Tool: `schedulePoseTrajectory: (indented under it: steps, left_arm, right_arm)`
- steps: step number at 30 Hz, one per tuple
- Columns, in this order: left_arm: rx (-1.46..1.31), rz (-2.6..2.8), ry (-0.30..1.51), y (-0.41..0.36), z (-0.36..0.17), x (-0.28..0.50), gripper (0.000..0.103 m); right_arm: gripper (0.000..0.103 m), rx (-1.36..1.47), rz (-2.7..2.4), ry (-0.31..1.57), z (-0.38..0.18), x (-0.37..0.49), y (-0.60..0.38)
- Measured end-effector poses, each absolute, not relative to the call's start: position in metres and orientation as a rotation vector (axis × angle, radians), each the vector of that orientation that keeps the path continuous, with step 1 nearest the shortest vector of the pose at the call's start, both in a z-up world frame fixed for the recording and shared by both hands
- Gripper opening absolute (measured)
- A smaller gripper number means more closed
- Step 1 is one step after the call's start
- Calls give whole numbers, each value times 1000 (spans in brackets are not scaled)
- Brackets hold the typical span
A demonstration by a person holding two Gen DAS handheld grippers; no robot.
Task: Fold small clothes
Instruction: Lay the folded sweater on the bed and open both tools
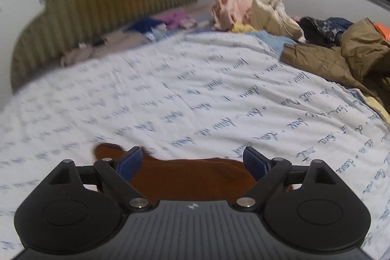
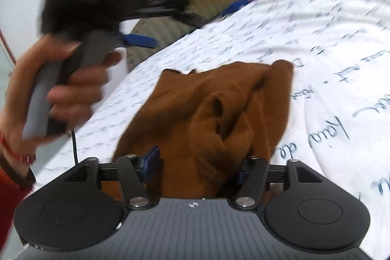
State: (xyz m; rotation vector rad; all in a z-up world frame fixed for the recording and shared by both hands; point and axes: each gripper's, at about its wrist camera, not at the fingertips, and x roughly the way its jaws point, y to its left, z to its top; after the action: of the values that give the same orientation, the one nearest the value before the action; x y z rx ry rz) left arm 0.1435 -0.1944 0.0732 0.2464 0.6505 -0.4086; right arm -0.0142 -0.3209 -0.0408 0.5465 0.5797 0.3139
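Two sets of jaws stand apart over one rumpled rust-brown knit garment (image 2: 209, 118) on the script-printed white bedspread (image 1: 195, 94): my right gripper (image 2: 195, 167) straddles its near bunched end, my left gripper (image 1: 192, 160) hovers clear.

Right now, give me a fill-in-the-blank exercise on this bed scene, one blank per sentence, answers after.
1. The small garment lying between the grippers is ____ in colour.
2. The bedsheet is white, printed with blue ____.
3. In the left wrist view, the left gripper has its jaws ____, with nothing pressed between the pads.
4. The olive jacket lies on the ____ side of the left wrist view.

Missing words: brown; handwriting; open; right
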Motion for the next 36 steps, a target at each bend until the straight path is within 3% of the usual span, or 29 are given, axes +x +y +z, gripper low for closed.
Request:
schedulePoseTrajectory:
  steps: [7, 15, 18, 19, 20, 25, 28, 30, 32, 36]
  left_arm:
    - [179, -326, 642, -128, 39, 89, 91]
    - [209, -272, 640, -104, -4, 45, 91]
    - [214, -276, 657, -105, -11, 45, 91]
    - [216, -276, 655, -105, -12, 44, 91]
    - [217, -276, 654, -106, -13, 44, 91]
    - [194, -286, 660, -102, -12, 42, 91]
    - [202, -286, 656, -102, -13, 39, 91]
    - [207, -280, 646, -102, -13, 35, 91]
    - [202, -282, 640, -100, -13, 31, 91]
    - [180, -292, 634, -89, -12, 22, 91]
  right_arm:
    - [65, 694, 500, 694, -42, 49, -358]
    - [64, 915, 592, 779, -57, 122, -383]
    - [43, 849, 508, 804, -52, 132, -377]
    - [25, 811, 477, 818, -50, 134, -373]
    - [17, 775, 445, 829, -49, 136, -372]
    - [10, 742, 326, 727, -39, 122, -375]
    - [15, 705, 319, 748, -42, 117, -375]
    - [30, 717, 305, 757, -42, 111, -378]
    - [52, 747, 343, 707, -39, 94, -382]
    - [58, 760, 342, 633, -29, 52, -391]
